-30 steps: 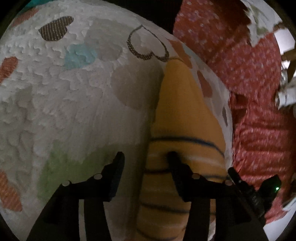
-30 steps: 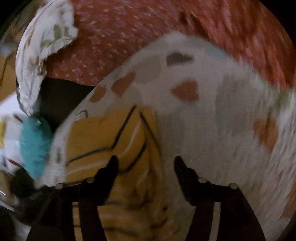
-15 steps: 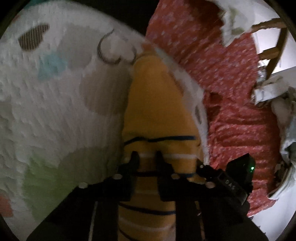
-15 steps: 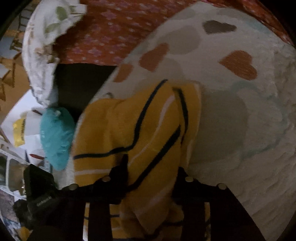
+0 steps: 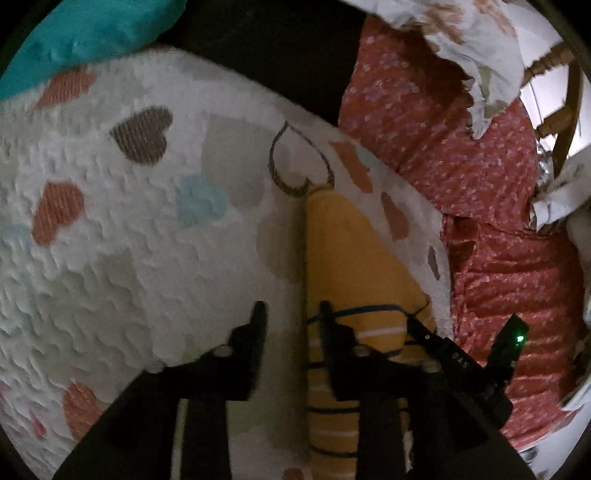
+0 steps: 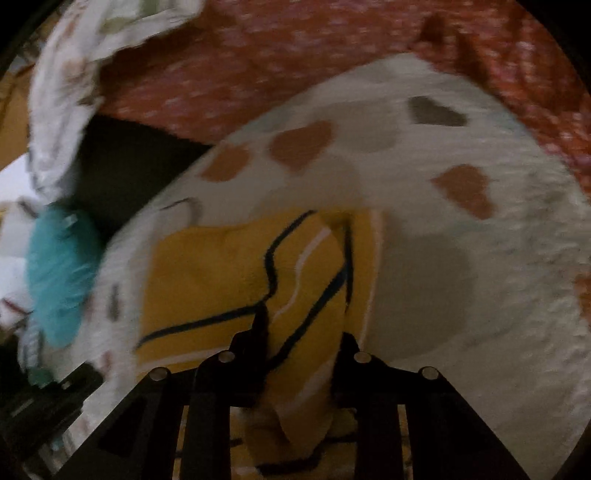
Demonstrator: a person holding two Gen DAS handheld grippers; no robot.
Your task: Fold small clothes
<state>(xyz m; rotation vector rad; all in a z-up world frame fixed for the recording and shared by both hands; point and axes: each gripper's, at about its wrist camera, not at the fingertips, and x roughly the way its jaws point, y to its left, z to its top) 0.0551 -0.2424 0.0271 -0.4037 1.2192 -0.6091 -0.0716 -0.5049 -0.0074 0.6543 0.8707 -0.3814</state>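
A small yellow garment (image 5: 351, 266) with dark blue and white stripes lies on a white fleece blanket with hearts (image 5: 129, 240). My left gripper (image 5: 291, 314) is open; its right finger rests on the garment's left edge and its left finger is over the blanket. In the right wrist view the garment (image 6: 221, 277) is bunched up and a fold of it rises between the fingers. My right gripper (image 6: 303, 328) is shut on that fold and holds it lifted off the blanket (image 6: 461, 277).
A red flowered bedcover (image 5: 461, 166) lies to the right of the blanket. A teal cushion (image 5: 74, 33) sits at the far left, a white patterned cloth (image 5: 472, 48) at the far right, and a wooden chair (image 5: 565, 110) beyond it.
My left gripper was shut on the garment half a second ago and has opened and let it go. My right gripper has stayed shut on the fold and the view has shifted.
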